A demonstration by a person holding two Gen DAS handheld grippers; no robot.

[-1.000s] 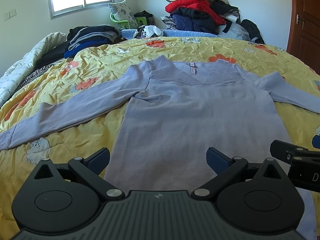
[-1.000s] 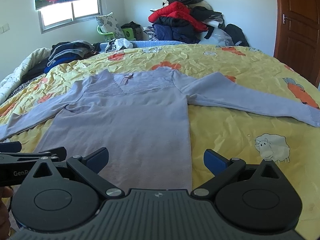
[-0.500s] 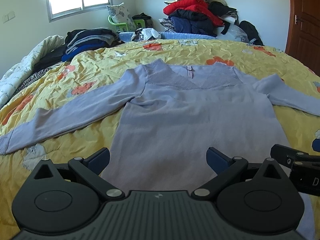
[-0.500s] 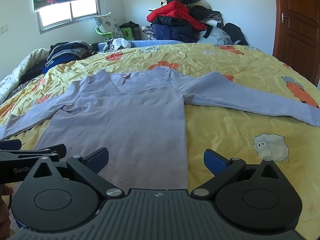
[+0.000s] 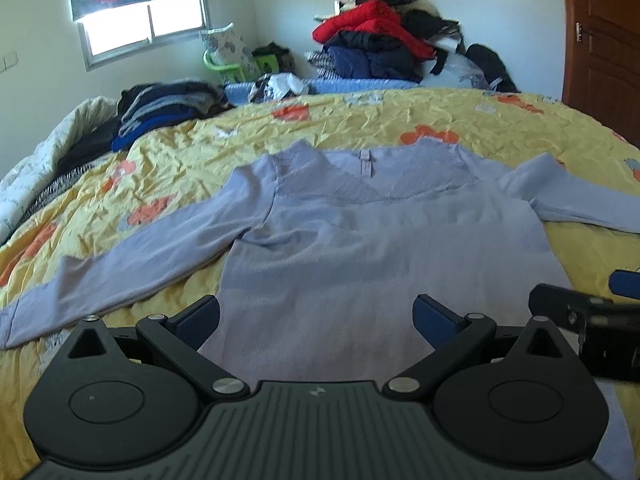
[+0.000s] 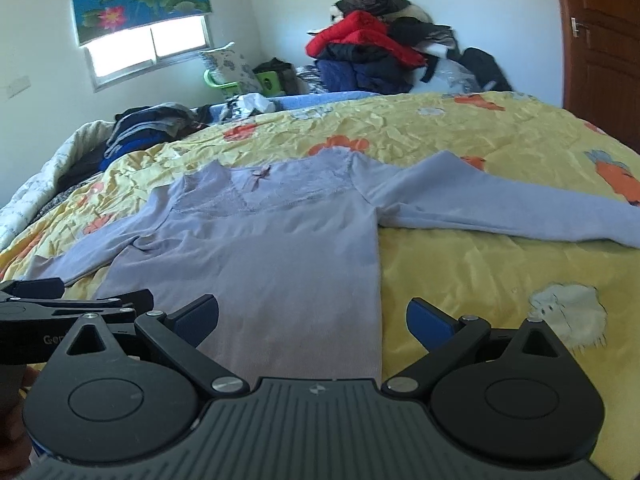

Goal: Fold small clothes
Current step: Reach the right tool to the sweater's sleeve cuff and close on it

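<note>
Over the bed point(image 5: 360, 128), both grippers have pulled back and tilted up; left gripper point(image 5: 316, 314) and right gripper point(image 6: 312, 314) gape empty, top point(image 5: 360, 264) flat, unfolded.

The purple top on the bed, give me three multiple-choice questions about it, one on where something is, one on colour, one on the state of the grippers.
1. Where does the top lie?
A. Flat on the yellow bedspread
B. On the clothes pile by the wall
C. On the door

2. What colour is the jacket on the clothes pile?
A. Green
B. Red
C. White

3. How are the left gripper and right gripper?
A. Both shut on a sleeve
B. One open, one shut
C. Both open, holding nothing

Answers: 1 A, the top is spread out with sleeves stretched sideways; 2 B, the red shows plainly; 3 C, each pair of fingers stands wide apart over the hem.
</note>
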